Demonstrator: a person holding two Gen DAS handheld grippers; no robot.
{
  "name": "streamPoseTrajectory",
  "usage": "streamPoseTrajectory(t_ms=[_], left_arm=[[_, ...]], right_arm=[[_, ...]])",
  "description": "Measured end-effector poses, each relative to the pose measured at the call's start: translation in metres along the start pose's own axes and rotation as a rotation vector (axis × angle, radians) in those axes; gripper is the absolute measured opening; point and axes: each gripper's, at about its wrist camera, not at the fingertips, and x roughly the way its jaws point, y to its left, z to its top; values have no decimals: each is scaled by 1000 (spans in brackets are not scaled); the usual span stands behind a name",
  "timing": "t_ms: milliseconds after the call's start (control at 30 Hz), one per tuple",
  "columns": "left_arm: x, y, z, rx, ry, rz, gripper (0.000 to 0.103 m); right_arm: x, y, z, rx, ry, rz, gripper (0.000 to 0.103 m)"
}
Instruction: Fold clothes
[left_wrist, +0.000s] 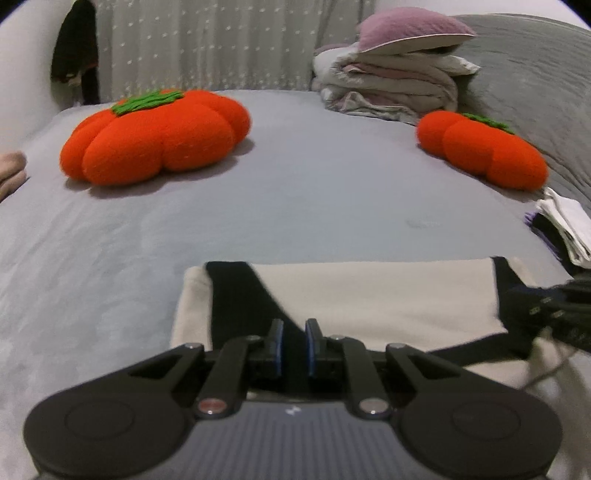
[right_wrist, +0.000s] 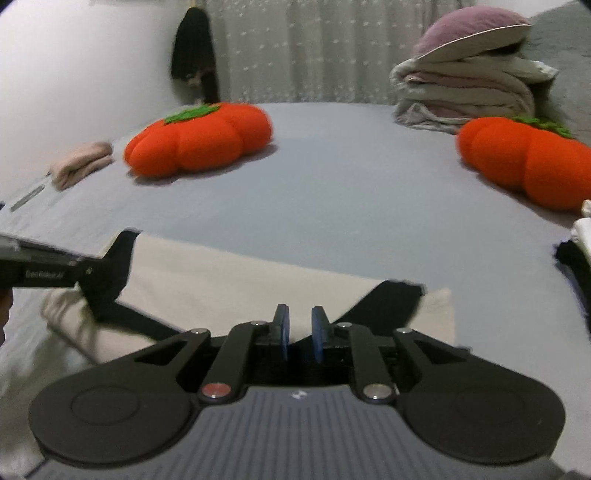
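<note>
A cream garment (left_wrist: 369, 295) with black bands lies folded on the grey bed sheet (left_wrist: 295, 192), near the front edge. In the left wrist view my left gripper (left_wrist: 294, 325) is shut on the garment's left black band, which runs up between the narrow-set pads. In the right wrist view my right gripper (right_wrist: 299, 312) holds the same garment (right_wrist: 221, 280) at its right black band, with the jaws set just as narrow. Each gripper shows blurred in the other's view: the right gripper (left_wrist: 517, 299) at the right edge, the left gripper (right_wrist: 74, 275) at the left edge.
Two orange pumpkin cushions (left_wrist: 155, 136) (left_wrist: 484, 151) lie farther back on the bed. Folded bedding (left_wrist: 391, 85) with a purple pillow on top stands at the back right. A pile of white and dark clothes (left_wrist: 565, 225) sits at the right edge, a pink folded cloth (right_wrist: 81, 162) at the left.
</note>
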Motion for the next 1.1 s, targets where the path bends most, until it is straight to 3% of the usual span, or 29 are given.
streamPoseTrajectory(t_ms=[333, 500, 600, 800, 900, 1100], left_arm=[[13, 1, -12, 16, 31, 41, 13], [10, -4, -13, 30, 18, 54, 13], [3, -2, -9, 5, -1, 38, 13], [-19, -21, 0, 46, -114, -39, 13], [-8, -26, -6, 51, -83, -52, 13], [7, -23, -17, 37, -9, -49, 16]], right_arm=[[10, -2, -13, 14, 35, -15, 18], [9, 0, -24, -10, 3, -30, 18], [6, 0, -22, 1, -6, -36, 18], [-5, 6, -12, 34, -70, 7, 20], [-2, 14, -14, 29, -61, 37, 20], [3, 23, -23, -29, -43, 13, 21]])
